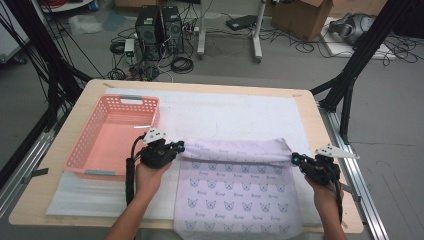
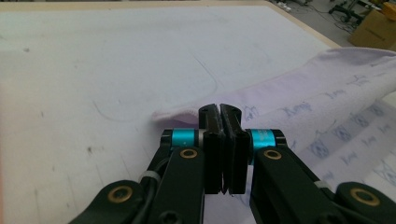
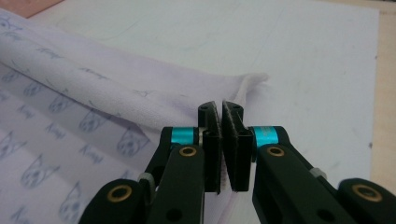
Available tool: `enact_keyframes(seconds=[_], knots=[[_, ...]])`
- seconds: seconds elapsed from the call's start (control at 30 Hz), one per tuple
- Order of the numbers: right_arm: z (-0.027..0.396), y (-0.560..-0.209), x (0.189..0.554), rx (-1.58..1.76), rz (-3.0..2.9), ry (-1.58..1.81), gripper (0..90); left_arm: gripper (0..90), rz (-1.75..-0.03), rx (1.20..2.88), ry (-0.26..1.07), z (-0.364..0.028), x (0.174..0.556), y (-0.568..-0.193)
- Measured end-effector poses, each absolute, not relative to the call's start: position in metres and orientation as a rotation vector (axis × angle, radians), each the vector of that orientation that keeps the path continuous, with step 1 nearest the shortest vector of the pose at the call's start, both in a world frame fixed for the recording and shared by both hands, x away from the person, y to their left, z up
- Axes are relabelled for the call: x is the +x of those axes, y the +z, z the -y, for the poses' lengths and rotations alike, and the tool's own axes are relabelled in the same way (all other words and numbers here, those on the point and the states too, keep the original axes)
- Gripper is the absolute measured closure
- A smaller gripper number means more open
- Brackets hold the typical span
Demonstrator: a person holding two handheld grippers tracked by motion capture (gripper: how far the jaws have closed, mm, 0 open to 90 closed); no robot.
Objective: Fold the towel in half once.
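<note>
The left gripper [image 1: 181, 146] and right gripper [image 1: 294, 158] each clamp 1 far corner of the lilac cat-print cloth [image 1: 235, 187], jaws pinched tight on fabric, holding its edge taut over the white mat [image 1: 235, 112], apparently to fold it.

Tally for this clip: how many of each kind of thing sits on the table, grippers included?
Printed lilac cloth: 1
Pink basket: 1
White mat: 1
Hand-held gripper: 2, the left hand-held gripper and the right hand-held gripper, each shut on a corner of the cloth
Total: 5
</note>
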State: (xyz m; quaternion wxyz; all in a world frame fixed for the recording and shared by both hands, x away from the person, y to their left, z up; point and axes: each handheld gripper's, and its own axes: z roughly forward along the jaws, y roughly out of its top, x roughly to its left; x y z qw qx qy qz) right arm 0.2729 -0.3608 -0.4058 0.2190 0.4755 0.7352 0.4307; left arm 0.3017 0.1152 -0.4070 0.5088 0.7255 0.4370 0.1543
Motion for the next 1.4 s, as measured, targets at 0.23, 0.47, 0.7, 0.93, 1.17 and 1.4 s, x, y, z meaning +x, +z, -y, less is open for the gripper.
enact_keyframes(seconds=[0.23, 0.47, 0.7, 0.93, 1.17, 1.4], knots=[[0.363, -0.413, 0.235, 1.332, -2.030, 1.213, 86.3, 87.6, -1.013, 1.774, 0.388, -0.117, 0.264, -0.415], [0.361, -0.426, 0.214, 1.350, -2.044, 1.200, 86.3, 87.5, -1.001, 1.804, 0.371, -0.120, 0.245, -0.427], [0.358, -0.434, 0.209, 1.362, -2.076, 1.173, 84.8, 85.8, -1.027, 1.800, 0.324, -0.124, 0.245, -0.440], [0.363, -0.430, 0.212, 1.400, -2.029, 1.159, 62.4, 46.0, -1.066, 1.762, 0.276, -0.119, 0.267, -0.434], [0.366, -0.416, 0.245, 1.452, -2.005, 1.121, 55.1, 39.0, -1.070, 1.817, 0.288, -0.105, 0.303, -0.425], [0.342, -0.426, 0.295, 1.491, -2.094, 0.991, 52.4, 43.6, -1.175, 1.910, 0.260, -0.095, 0.330, -0.440]])
